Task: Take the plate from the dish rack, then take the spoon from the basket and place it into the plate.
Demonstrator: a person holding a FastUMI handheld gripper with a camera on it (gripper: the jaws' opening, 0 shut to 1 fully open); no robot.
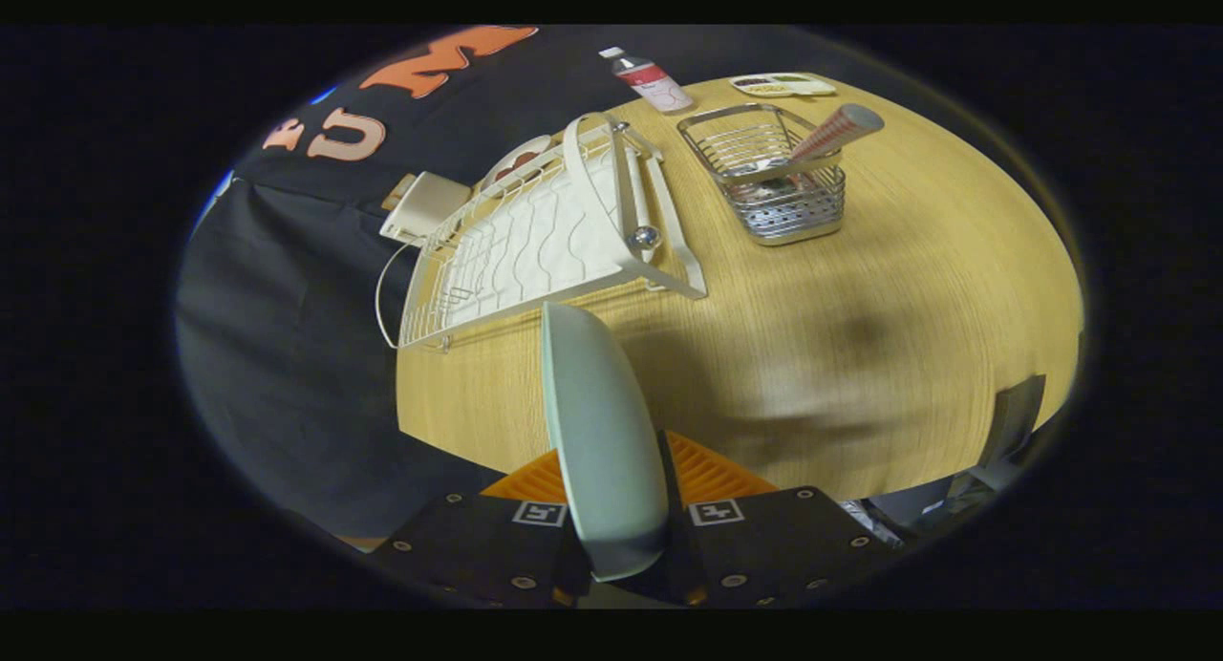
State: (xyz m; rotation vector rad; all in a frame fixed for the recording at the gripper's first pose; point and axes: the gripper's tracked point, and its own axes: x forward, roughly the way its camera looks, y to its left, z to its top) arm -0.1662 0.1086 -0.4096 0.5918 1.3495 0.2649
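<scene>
A pale green plate point(597, 432) stands on edge between my fingers, held above the wooden table point(860, 355). My gripper point(616, 470) is shut on the plate, one finger pressing on each face. Beyond the plate lies the white wire dish rack point(535, 241), tilted in the view. To the right of the rack stands a metal wire basket point(769, 179), and a spoon with a patterned handle point(826, 136) leans out of it toward the right.
A small bottle point(654, 80) with a white cap stands beyond the rack and basket. A flat white tray point(783, 85) lies behind the basket. A white block point(420, 207) sits by the rack's far left corner. The table's left edge drops beside the rack.
</scene>
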